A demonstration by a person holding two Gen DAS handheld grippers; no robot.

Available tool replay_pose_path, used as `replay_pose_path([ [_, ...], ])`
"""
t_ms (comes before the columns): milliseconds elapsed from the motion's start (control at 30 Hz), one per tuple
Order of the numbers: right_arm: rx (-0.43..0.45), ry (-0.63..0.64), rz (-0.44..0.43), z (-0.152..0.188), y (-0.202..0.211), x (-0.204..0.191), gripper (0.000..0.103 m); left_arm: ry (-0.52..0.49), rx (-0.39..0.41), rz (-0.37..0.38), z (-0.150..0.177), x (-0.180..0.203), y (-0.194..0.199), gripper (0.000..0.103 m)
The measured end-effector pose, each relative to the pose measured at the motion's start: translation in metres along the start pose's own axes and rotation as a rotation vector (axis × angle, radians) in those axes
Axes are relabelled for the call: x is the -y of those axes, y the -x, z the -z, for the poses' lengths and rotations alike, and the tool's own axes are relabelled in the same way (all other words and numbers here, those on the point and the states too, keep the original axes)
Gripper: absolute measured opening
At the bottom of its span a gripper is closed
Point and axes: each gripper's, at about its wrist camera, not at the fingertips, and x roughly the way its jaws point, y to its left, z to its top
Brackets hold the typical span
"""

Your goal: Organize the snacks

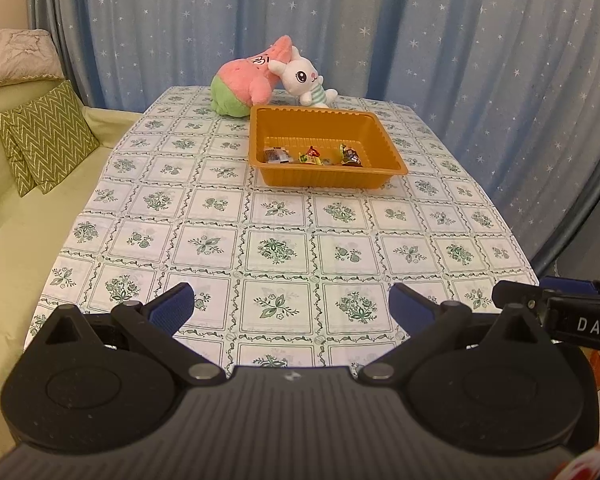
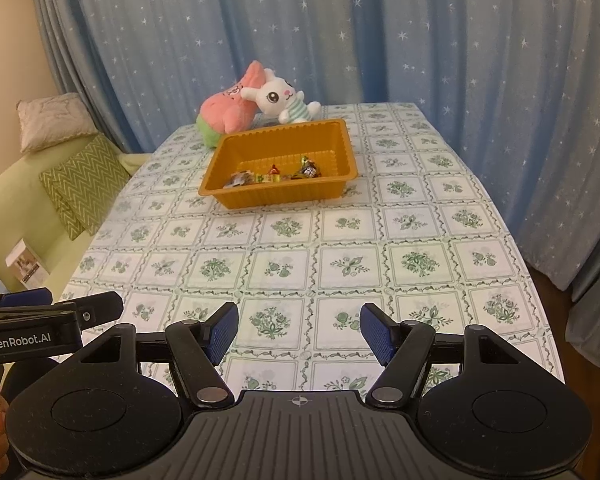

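Note:
An orange plastic tray (image 1: 324, 181) (image 2: 260, 200) stands on the far half of the table, with several wrapped snacks (image 1: 312, 156) (image 2: 276, 174) lying along its near wall. My left gripper (image 1: 292, 306) hovers over the table's near edge, open, nothing between its blue pads. My right gripper (image 2: 298, 330) is beside it at the near edge, also open and empty. Each gripper shows at the side of the other's view. Both are well short of the tray.
A pink and green plush (image 1: 248, 80) (image 2: 226, 114) and a white rabbit plush (image 1: 304, 78) (image 2: 280, 102) lie behind the tray. The table carries a floral checked cloth (image 1: 276, 240). A green sofa with cushions (image 1: 44, 136) runs along the left. Blue starred curtains hang behind.

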Motion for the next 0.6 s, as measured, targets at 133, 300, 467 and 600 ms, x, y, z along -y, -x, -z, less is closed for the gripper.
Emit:
replay_pose_path([
  [133, 0.003, -0.002, 0.001, 0.0002, -0.0005, 0.0, 0.067, 0.0, 0.0, 0.0, -0.0001, -0.0001, 0.0001, 0.103],
  [300, 0.003, -0.001, 0.0, 0.0004, -0.0006, -0.0003, 0.067, -0.002, 0.001, -0.001, 0.0001, 0.0001, -0.0002, 0.103],
  [467, 0.003, -0.001, 0.001, 0.0004, -0.0006, -0.0004, 0.067, -0.006, 0.001, -0.002, 0.0004, 0.0004, -0.0005, 0.103],
  [600, 0.003, -0.001, 0.002, 0.0009, -0.001, -0.0009, 0.067, -0.006, 0.0, -0.001, 0.0004, 0.0005, -0.0008, 0.103],
])
